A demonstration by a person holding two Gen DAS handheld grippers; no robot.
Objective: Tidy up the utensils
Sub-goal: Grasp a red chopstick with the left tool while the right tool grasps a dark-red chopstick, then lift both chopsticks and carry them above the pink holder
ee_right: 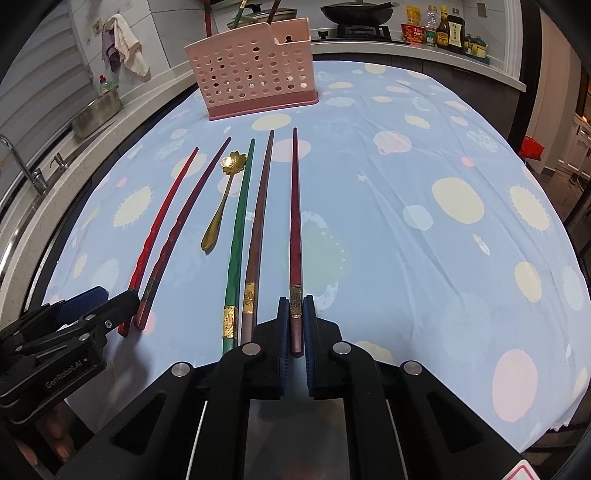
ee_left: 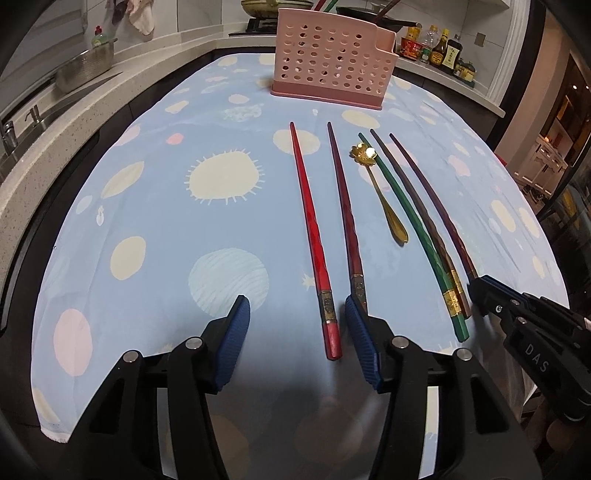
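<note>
Several chopsticks lie side by side on the blue cloth: a red one (ee_left: 312, 236) (ee_right: 159, 229), a dark red one (ee_left: 345, 218) (ee_right: 184, 225), a green one (ee_left: 410, 225) (ee_right: 238, 236), a brown one (ee_left: 424, 218) (ee_right: 258, 221) and a maroon one (ee_right: 295, 221) (ee_left: 436, 206). A gold flower spoon (ee_left: 384, 195) (ee_right: 221, 199) lies among them. The pink holder (ee_left: 328, 62) (ee_right: 255, 74) stands at the far end with chopsticks in it. My left gripper (ee_left: 295, 325) is open around the red chopstick's near end. My right gripper (ee_right: 295, 321) is shut on the maroon chopstick's near end.
A sink with tap (ee_right: 22, 166) and a metal bowl (ee_left: 86, 66) line the counter on the left. A stove with a pan (ee_right: 356, 14) and sauce bottles (ee_right: 443, 31) stand behind the table. The cloth's near edge hangs just under both grippers.
</note>
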